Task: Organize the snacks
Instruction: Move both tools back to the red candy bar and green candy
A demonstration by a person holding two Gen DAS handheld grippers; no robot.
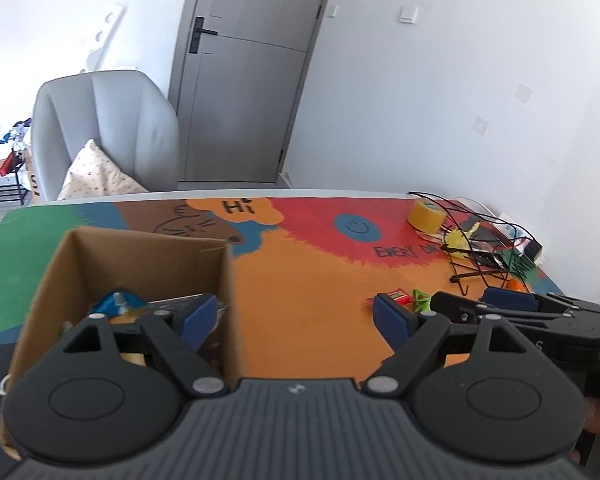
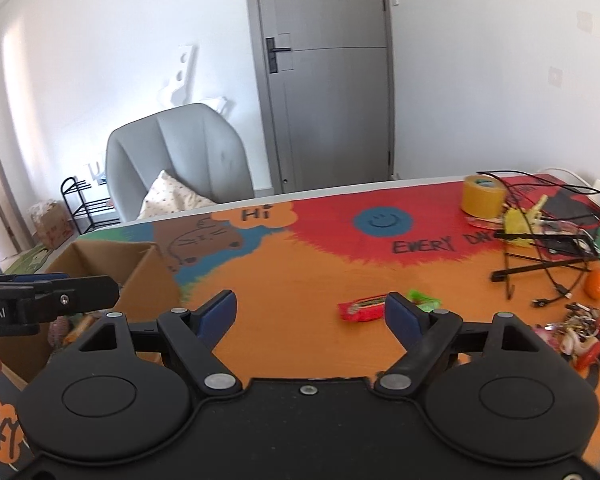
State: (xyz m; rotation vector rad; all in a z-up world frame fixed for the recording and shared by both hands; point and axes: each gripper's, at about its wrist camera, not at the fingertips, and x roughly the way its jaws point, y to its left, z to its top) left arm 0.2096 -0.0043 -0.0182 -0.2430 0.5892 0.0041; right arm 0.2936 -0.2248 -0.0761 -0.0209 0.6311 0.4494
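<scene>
Two snacks lie loose on the table (image 2: 300,280): one red wrapped bar (image 2: 362,307) and one green packet (image 2: 424,298) just beside it. One cardboard box (image 1: 148,256) stands on the table with several wrapped snacks inside, too jumbled to count, one blue packet (image 1: 118,302) among them. There are also one roll of yellow tape (image 2: 482,196), one orange fruit (image 2: 597,285), one bunch of keys (image 2: 580,332), one grey chair (image 2: 180,160) with one cushion (image 2: 172,198), and one door (image 2: 328,76).
</scene>
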